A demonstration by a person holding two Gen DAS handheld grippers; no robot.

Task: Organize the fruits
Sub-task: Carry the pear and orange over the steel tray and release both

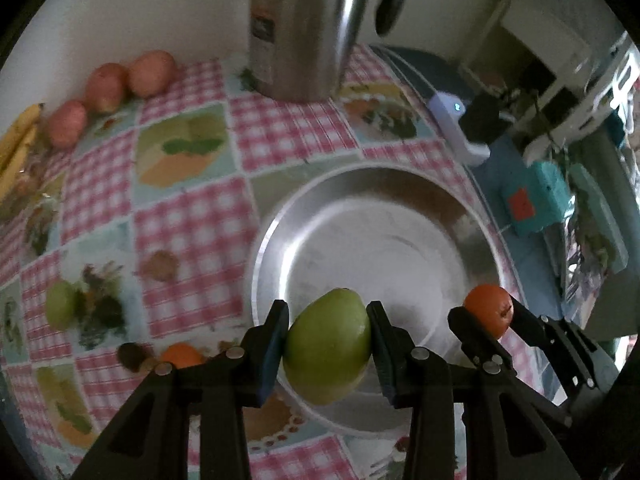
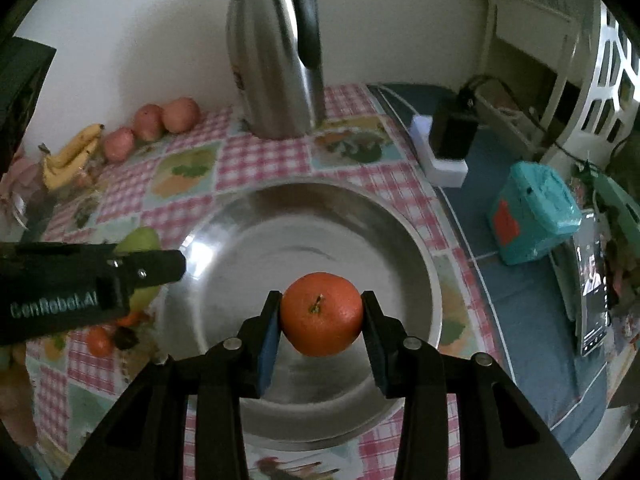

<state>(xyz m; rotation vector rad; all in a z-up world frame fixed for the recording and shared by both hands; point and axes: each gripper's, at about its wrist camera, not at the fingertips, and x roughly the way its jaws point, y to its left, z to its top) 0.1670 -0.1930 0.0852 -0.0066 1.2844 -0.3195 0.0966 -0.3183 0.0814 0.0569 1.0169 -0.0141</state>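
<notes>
Steel is the landmark: a wide, shallow, round stainless-steel bowl [image 2: 224, 240] stands on the pink-checked tablecloth [image 1: 192, 240], and it is empty inside. The left gripper [image 1: 328, 344] has its jaws closed partway on a green pear-shaped fruit [image 1: 328, 348], pads pressing both sides, and holds it above the near rim of the bowl. The right gripper [image 2: 321, 318] is closed the same way on a round orange mandarin [image 2: 321, 314] with its small stem facing the camera; it hangs over the near half of the bowl, to the right of the green fruit.

The step in hand, I judge, is to put both fruits into the bowl. To do it well, each hand should come lower before opening, because a round fruit released from height will roll on the smooth metal and may jump over the low rim. It is better to set them apart, so that the grippers do not touch each other.

More fruit lies left of the bowl: another green fruit [image 1: 60, 310], a small orange one [image 1: 182, 356], and further back three reddish apples [image 2: 150, 122] and yellow bananas [image 2: 72, 152]. A tall steel thermos jug [image 2: 276, 60] stands behind the bowl.
</notes>
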